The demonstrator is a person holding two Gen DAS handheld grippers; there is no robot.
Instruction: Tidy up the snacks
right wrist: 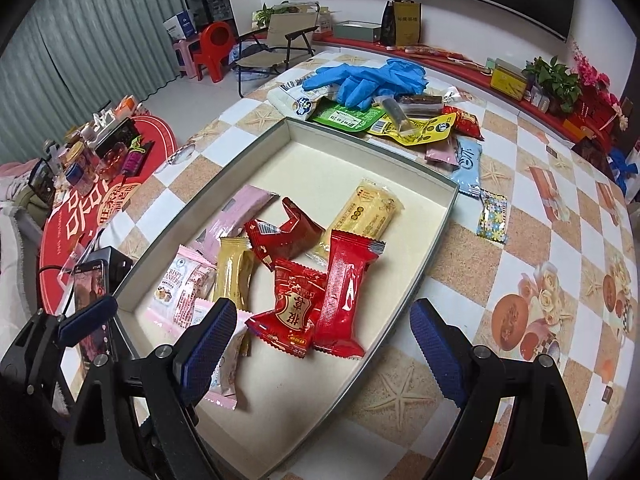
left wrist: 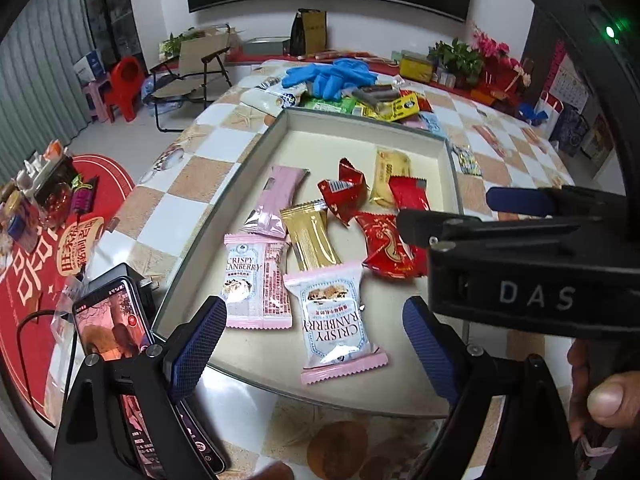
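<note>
We are mid-sort: both the left gripper (left wrist: 314, 344) and right gripper (right wrist: 320, 350) hang open and empty over the tray (right wrist: 436, 236); next we fetch a packet from the pile (right wrist: 416, 128) at the desk's far edge.

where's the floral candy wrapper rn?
Right wrist view: floral candy wrapper lies on the table, outside the tray's right wall, just below the light-blue packet.

Bare tray (right wrist: 352, 152) floor at far end, snack packets (right wrist: 304, 264) crowding near half, glove-topped pile (right wrist: 372, 76) beyond rim
</note>
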